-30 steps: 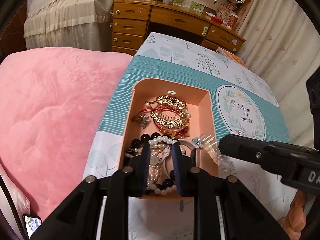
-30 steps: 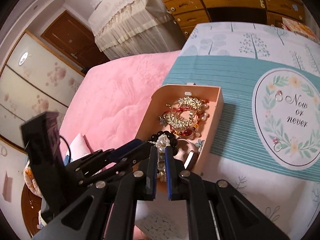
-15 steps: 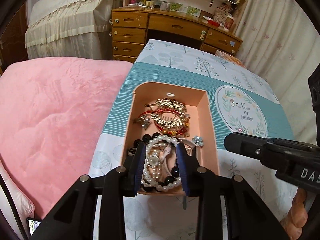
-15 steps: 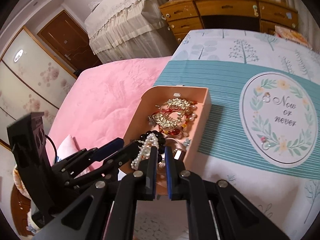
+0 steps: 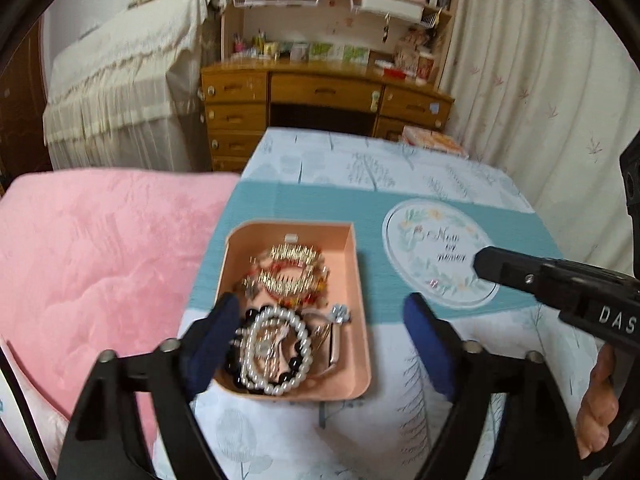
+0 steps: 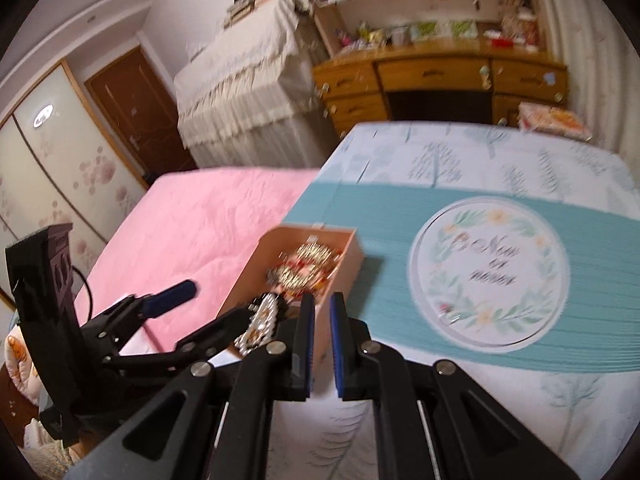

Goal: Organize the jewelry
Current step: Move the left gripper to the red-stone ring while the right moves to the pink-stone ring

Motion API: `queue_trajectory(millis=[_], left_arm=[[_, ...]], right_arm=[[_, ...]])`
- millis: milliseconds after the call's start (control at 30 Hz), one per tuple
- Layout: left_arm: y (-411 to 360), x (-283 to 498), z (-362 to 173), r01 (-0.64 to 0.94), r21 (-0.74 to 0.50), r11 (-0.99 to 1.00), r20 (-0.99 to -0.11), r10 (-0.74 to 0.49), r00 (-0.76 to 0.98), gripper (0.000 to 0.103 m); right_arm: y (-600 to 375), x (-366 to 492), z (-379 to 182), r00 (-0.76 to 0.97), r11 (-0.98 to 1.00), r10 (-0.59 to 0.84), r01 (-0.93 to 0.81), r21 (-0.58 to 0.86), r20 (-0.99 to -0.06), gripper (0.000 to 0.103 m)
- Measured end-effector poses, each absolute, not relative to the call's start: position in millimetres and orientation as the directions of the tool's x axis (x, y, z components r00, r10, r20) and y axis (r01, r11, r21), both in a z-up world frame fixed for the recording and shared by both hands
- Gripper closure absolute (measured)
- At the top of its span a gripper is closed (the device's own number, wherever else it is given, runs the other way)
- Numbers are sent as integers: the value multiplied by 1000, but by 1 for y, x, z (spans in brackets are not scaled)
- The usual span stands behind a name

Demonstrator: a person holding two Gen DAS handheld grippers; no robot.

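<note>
Our left gripper (image 5: 320, 344) has just been opening; its blue pads (image 5: 216, 344) stand wide apart above the pink box (image 5: 356, 280), holding nothing; our right gripper (image 6: 320, 344) is closed, with nothing between its pads. The pearl bracelet (image 5: 276, 352) lies in the box's near end at 6 o'clock; the gold and red pieces (image 5: 296, 276) blur into a heap we cannot sort out. The box sits on a tree-print cloth (image 5: 400, 172) beside a pink blanket (image 5: 100, 260); its long side points at 12 o'clock toward the wooden desk (image 5: 320, 92). Two tiny rings (image 6: 452, 308) on the round wreath print are too blurred to make out.
</note>
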State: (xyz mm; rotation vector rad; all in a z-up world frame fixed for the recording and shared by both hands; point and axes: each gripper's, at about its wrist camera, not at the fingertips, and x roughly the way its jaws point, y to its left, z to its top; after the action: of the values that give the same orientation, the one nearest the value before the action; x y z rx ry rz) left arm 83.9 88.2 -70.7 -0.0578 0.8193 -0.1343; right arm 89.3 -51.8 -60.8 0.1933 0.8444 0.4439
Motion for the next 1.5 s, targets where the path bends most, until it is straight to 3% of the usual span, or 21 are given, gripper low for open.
queue_trajectory(millis=[67,167,233,567,867,1333,1500], left_arm=[[83,85,-63,114,-125,986,-717,-169,676,14],[75,89,-60,124,-155,980,-724,-198,660,14],[67,93,-61,128,-158,979,-733,-203,649,14],[30,103,-84,159,-124,980,-763,-196,615,14],[17,102,-114,177,-137,975,-783,-216,584,13],[27,111,-121,151,-188,971,-781,-241,576,13],[29,112,-122,146,-197,969,-782,-245,572,13]], right_arm=[[-63,87,-55,602,896,444,-296,331,-664,94],[-80,83,-51,642,908,419,-279,314,-642,72],[-90,81,-51,673,921,389,-263,288,-629,65],[-106,92,-103,673,956,276,-266,123,-686,65],[-92,135,-160,486,888,339,-447,104,-806,65],[-70,151,-179,471,839,261,-542,-43,-843,66],[-69,152,-179,462,828,286,-560,-26,-839,78]])
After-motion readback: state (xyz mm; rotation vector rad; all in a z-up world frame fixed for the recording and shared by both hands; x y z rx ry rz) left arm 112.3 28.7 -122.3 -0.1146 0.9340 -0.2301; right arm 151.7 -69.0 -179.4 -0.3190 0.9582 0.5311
